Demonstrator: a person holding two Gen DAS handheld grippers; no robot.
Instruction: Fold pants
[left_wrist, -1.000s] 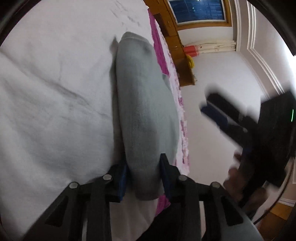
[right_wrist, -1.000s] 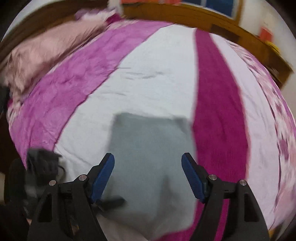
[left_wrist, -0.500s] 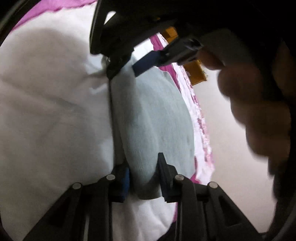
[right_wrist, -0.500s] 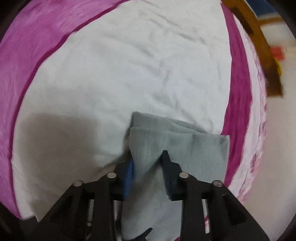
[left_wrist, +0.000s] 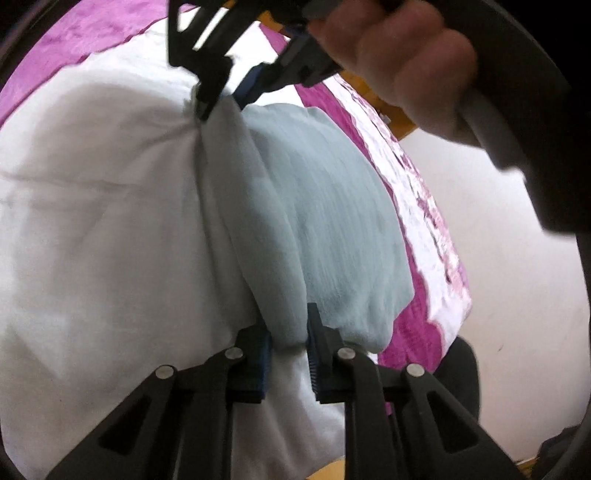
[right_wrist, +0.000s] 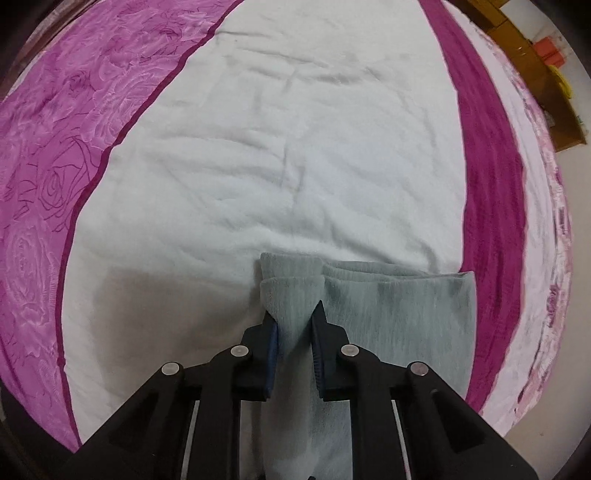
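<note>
A: Grey fleece, soft and thick: these are the folded pants (right_wrist: 399, 317), lying on the white middle of the bed cover (right_wrist: 277, 147), near the magenta stripe (right_wrist: 491, 221) at the bed's edge. Who holds what?

B: The right gripper (right_wrist: 295, 325) pinches the corner of the upper layers from above. The left gripper (left_wrist: 288, 332) pinches the other end of the same long edge. In the left view, the right gripper (left_wrist: 221, 99) is at the far end, with the person's hand (left_wrist: 399, 59) on its handle.

A: How to do the next fold well?

B: I think both corners should rise together, at the same height, so the edge stays straight. Then carry it over toward the opposite edge and lay it down evenly. One risk: near the right gripper the white cover looks puckered, so maybe some cover is caught too. Lift slowly and check.

A: And what differs from a second ago?

B: Then the right gripper was spread wide above the pants and touched nothing. Its jaws have just been closing, and now the fleece is between them. The left jaws, already around the edge, have also been closing and now squeeze it tighter. The hand was far off to the side then; now it fills the top of the left view.
</note>
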